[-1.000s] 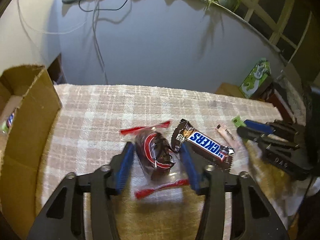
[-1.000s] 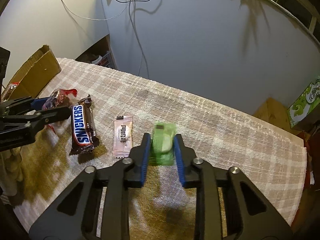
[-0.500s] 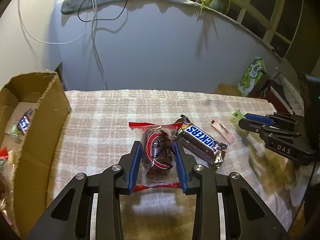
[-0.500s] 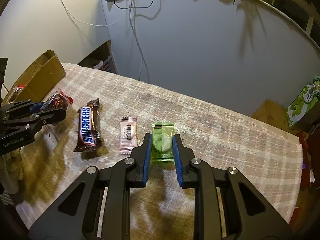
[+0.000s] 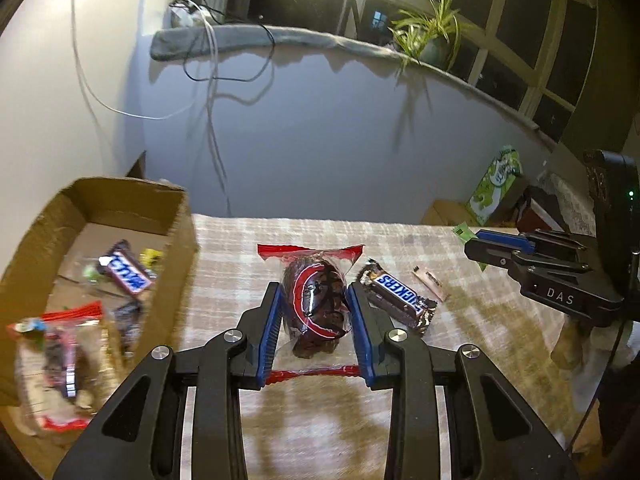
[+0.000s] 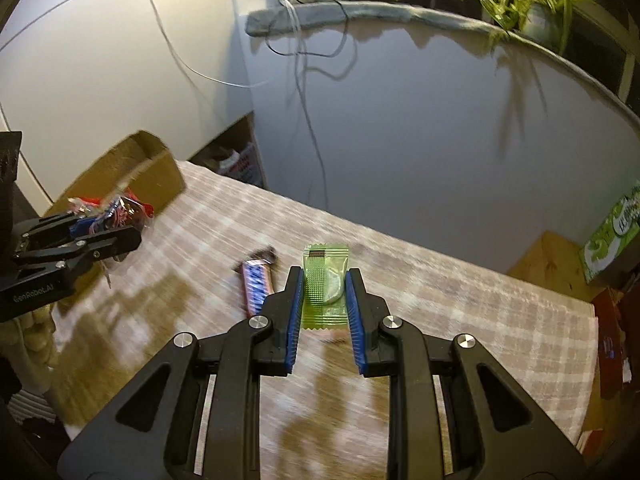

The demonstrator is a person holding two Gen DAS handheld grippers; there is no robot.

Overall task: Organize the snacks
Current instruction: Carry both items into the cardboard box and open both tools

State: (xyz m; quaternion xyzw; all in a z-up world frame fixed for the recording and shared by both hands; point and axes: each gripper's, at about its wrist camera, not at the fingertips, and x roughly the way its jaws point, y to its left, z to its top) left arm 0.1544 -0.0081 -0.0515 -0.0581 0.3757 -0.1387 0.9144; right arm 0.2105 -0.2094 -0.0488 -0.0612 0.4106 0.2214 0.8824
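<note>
Right, two grippers up and both loaded. Left gripper (image 5: 316, 312) has just been closing, and its blue pads (image 5: 270, 332) now pinch one clear red-edged snack bag (image 5: 316, 304) with a dark treat inside, lifted above the cloth. Right gripper (image 6: 323, 300) has its pads pressed onto one small green packet (image 6: 325, 288), also raised off the table.

Count what lies on the table: one Snickers bar (image 5: 396, 294) just right of the left gripper, and one small pink sachet (image 5: 430, 282) beyond it, writing too small to read. Off to the left, one open cardboard box (image 5: 176, 240) holds another blue-labelled bar (image 5: 126, 270), a second red-edged bag (image 5: 52, 364) and a few blurred wrappers I cannot count.

Surface: a beige and pink plaid cloth (image 6: 460, 308) over the table. Behind, a pale wall with hanging cables (image 5: 212, 92), a grey ledge, one potted plant (image 5: 432, 36), dark windows, and a green carton (image 5: 496, 184) at far right.

Writing: "SNICKERS" on the bar, "DAS" on the right gripper's body in the left view, "GenRobot.AI" on the left gripper's in the right view.
</note>
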